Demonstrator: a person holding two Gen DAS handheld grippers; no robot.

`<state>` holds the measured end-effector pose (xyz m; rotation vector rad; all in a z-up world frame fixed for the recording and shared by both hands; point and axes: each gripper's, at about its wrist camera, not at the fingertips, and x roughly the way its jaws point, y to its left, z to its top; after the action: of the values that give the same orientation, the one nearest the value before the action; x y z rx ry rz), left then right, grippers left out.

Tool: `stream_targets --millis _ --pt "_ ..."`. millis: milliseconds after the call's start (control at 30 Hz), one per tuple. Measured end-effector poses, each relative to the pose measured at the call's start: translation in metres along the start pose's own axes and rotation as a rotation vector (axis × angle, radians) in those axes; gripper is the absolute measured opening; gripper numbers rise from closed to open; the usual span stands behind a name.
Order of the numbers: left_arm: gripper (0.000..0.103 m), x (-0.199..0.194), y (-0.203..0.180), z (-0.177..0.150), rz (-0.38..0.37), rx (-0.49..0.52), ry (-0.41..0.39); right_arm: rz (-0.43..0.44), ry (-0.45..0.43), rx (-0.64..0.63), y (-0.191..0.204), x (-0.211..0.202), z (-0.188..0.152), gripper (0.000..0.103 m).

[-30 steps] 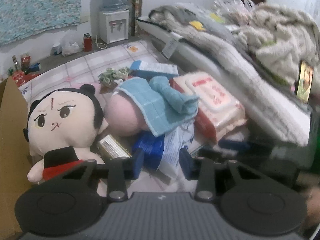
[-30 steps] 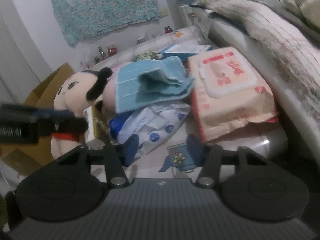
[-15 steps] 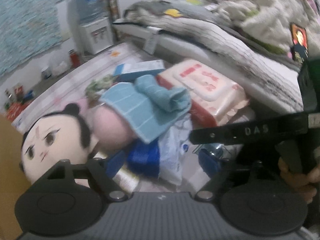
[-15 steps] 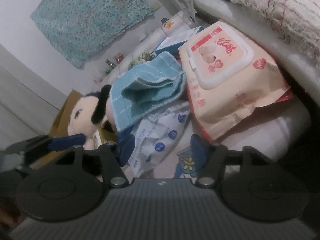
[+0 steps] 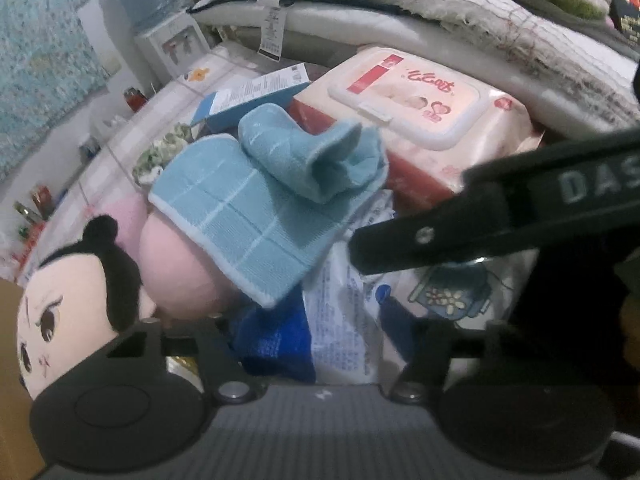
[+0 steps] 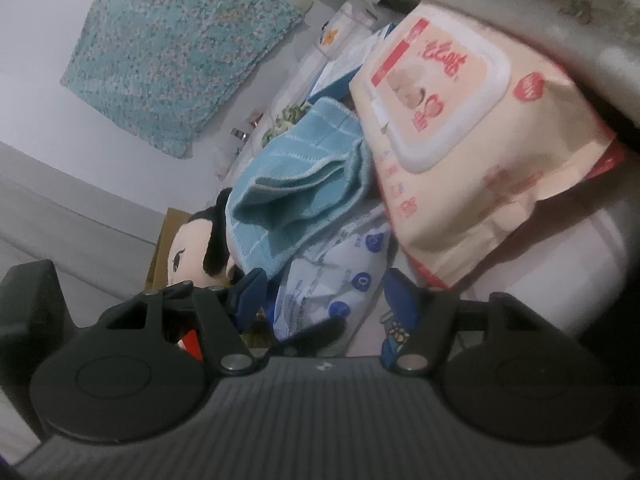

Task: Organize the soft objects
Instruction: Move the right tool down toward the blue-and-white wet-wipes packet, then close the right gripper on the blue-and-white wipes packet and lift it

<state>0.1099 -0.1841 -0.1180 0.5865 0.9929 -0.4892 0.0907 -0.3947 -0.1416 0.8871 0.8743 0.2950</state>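
Observation:
A heap lies on the floor beside the bed. In it are a black-haired plush doll (image 5: 68,312) (image 6: 192,248), a pink plush (image 5: 180,268), a teal towel (image 5: 256,208) (image 6: 300,184) draped over the pink plush, and a wet-wipes pack (image 5: 420,108) (image 6: 460,140). My left gripper (image 5: 316,328) hovers low over a white-and-blue plastic pack (image 5: 344,320). Its jaws are closing with the pack between them, and no pad visibly presses on it. My right gripper (image 6: 324,296) faces the same pack (image 6: 340,280), its jaws opening around it. One black finger of the right gripper (image 5: 440,236) crosses the left wrist view.
The mattress edge with piled blankets (image 5: 400,20) walls off the right side. A cardboard box (image 5: 8,360) stands left of the doll. Behind the heap are a blue carton (image 5: 248,100), a green scrunchie (image 5: 160,152), a water dispenser (image 5: 168,40) and small bottles along the wall.
Both grippers have dropped closer to the heap and rolled. The left jaws widened, then narrowed. The right jaws spread wider. The right gripper's finger has come into the left wrist view.

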Motion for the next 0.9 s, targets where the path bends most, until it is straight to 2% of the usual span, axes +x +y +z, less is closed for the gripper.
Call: stream_targets --millis 67,100,133,233,333,467,600,667,733,800,867,900 --pt "0.043 -0.001 -0.001 0.001 0.004 -0.007 -0.004 0.000 -0.012 0.005 -0.002 -0.006 -0.001 0.065" --pt "0.032 -0.002 -0.001 0.002 0.007 -0.013 -0.006 -0.002 -0.018 0.008 -0.002 -0.008 -0.001 0.065" --pt "0.026 -0.004 -0.001 0.002 0.004 -0.023 -0.010 -0.003 -0.024 0.014 -0.004 -0.012 -0.001 0.065" --pt "0.024 -0.014 0.004 0.005 -0.028 -0.076 -0.021 0.008 -0.040 0.036 -0.008 -0.023 -0.006 0.066" --pt "0.023 -0.021 0.019 0.005 -0.116 -0.179 -0.018 0.014 -0.072 0.056 -0.013 -0.034 -0.009 0.068" --pt "0.022 -0.030 0.032 0.000 -0.231 -0.298 -0.012 0.065 -0.094 0.126 -0.022 -0.041 -0.011 0.074" --pt "0.022 -0.029 0.052 -0.024 -0.498 -0.529 -0.015 0.097 -0.078 0.156 -0.025 -0.038 -0.015 0.077" --pt "0.022 -0.023 0.060 -0.041 -0.589 -0.633 -0.031 0.104 -0.061 0.150 -0.024 -0.036 -0.017 0.076" --pt "0.023 -0.020 0.064 -0.057 -0.644 -0.705 -0.056 0.123 -0.037 0.146 -0.024 -0.030 -0.019 0.071" --pt "0.025 -0.020 0.066 -0.066 -0.673 -0.732 -0.081 0.120 -0.009 0.139 -0.021 -0.020 -0.020 0.055" --pt "0.031 -0.023 0.064 -0.069 -0.655 -0.721 -0.100 0.094 -0.004 0.110 -0.013 -0.016 -0.022 0.049" --pt "0.038 -0.026 0.062 -0.069 -0.639 -0.701 -0.113 0.085 -0.002 0.094 -0.009 -0.015 -0.021 0.047"
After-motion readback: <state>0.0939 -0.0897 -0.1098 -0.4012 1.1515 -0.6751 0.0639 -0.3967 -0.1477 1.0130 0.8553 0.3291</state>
